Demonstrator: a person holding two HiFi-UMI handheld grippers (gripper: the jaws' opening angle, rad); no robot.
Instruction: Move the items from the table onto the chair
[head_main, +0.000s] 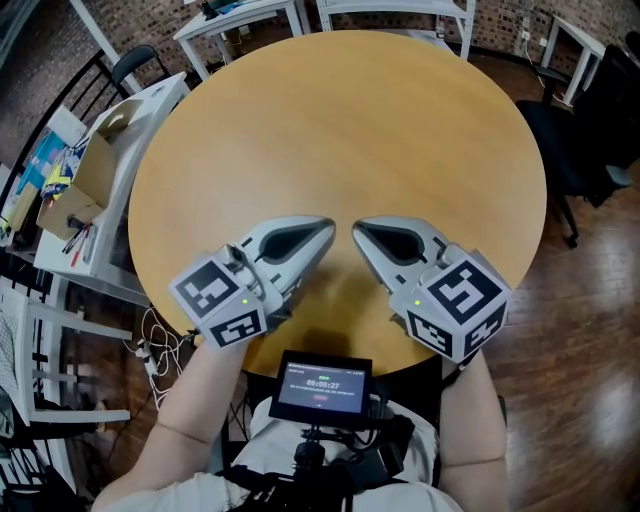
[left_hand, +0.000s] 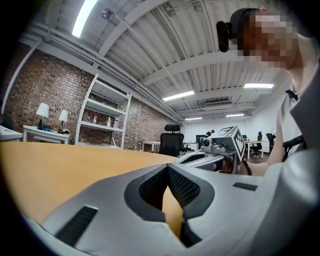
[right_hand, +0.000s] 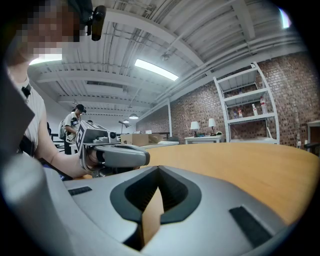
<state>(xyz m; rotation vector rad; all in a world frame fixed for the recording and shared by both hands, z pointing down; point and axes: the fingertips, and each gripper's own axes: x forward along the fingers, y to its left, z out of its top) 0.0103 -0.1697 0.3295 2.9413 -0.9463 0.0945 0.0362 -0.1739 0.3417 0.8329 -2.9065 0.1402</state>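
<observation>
The round table (head_main: 340, 120) fills the middle of the head view, its top a pale, even wood with a thin darker edge, and all we see on or over it are the two grippers at its near rim. A black office chair (head_main: 560, 150) stands just beside the table's right edge (whether it is the chair the task means, we cannot tell). The left gripper (head_main: 327, 226) and the right gripper (head_main: 358, 230) lie side by side, their tips angled toward each other and slightly apart, each with its marker cube toward the person. The head view gives us this layout from above, but the gripper views give the closest look at the jaws. In the left gripper view the two tips meet with nothing between them, and only the tabletop's wood shows through the hollow behind them. The right gripper view shows the same, jaws together on nothing. Each of those views also catches the other gripper across the wood. They add the room at table height: a white shelf unit (left_hand: 105, 126) and two lamps (left_hand: 43, 110) against brick. Only the right gripper view shows a person (right_hand: 74, 124) standing far off. Only the head view shows the small screen (head_main: 323, 386) below the table's near edge, and it sets an open cardboard box (head_main: 95, 170) on a white side table to the left.
</observation>
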